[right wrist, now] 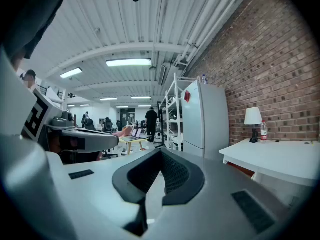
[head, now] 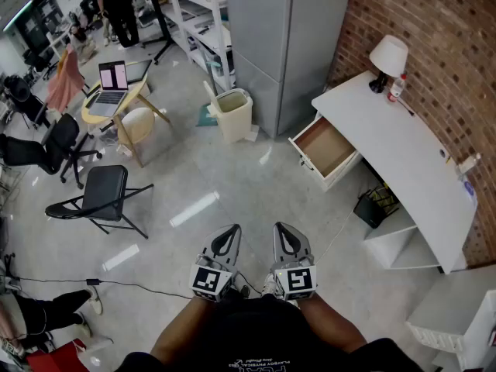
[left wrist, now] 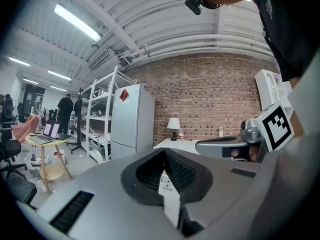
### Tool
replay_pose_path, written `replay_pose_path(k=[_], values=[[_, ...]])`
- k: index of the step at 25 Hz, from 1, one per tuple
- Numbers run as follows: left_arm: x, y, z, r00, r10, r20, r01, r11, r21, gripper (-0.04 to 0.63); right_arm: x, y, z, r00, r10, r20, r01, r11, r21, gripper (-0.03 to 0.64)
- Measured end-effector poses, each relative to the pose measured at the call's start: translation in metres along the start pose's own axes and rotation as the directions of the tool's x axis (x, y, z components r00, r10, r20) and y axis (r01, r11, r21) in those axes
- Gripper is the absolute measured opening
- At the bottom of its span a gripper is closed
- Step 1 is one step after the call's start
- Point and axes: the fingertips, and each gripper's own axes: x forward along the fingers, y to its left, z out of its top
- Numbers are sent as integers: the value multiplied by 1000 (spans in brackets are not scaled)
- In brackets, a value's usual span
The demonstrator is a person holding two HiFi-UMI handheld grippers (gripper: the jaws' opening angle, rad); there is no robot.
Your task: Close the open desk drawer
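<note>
Trouble could start closest in. The left gripper [head: 229, 237] and the right gripper [head: 284, 236] are held side by side just ahead of the person's body, each with its jaws clenched together on nothing, so only the closed tips can be used for pushing. A black cable [head: 132, 287] lies across the floor near the feet and could be snagged once a step is taken. The open drawer [head: 325, 147] is well apart from both grippers, pulled out from under the end of the white desk [head: 411, 157] nearest the grey cabinet [head: 279, 45], its wooden bottom bare. If its front were pushed near one corner rather than at the middle, the drawer could probably be skewed and jammed, or the tips could slide off the smooth face. If it were shoved hard, the lamp [head: 387, 59] and bottle [head: 397, 88] at the desk's back corner by the brick wall could be shaken or tipped.
</note>
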Motion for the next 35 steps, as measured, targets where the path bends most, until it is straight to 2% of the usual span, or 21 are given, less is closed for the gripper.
replay_pose_path(k=[8,12,22,26,35], values=[[7,10,-5,1000,-11,14,11,1000,-12,6,18,-1,8,1000,-8,30,8,1000,-17,28],[5,19,-5,1000,-12,4,12,1000,-3,8,24,2,5,1000,-17,17,17,1000,-22,28],[-1,61,-13,1000,-26,0,26,999,-23,8,52,26,7,999,-33,18,33,999,-23,28],[-5,82,-9,999,-45,-3,45,999,1,8,63,40,6,998,-59,11,59,998,-20,28],[-11,108,-7,991,-127,48,129,991,-35,8,77,61,8,990,-144,-4,144,989,-33,28]])
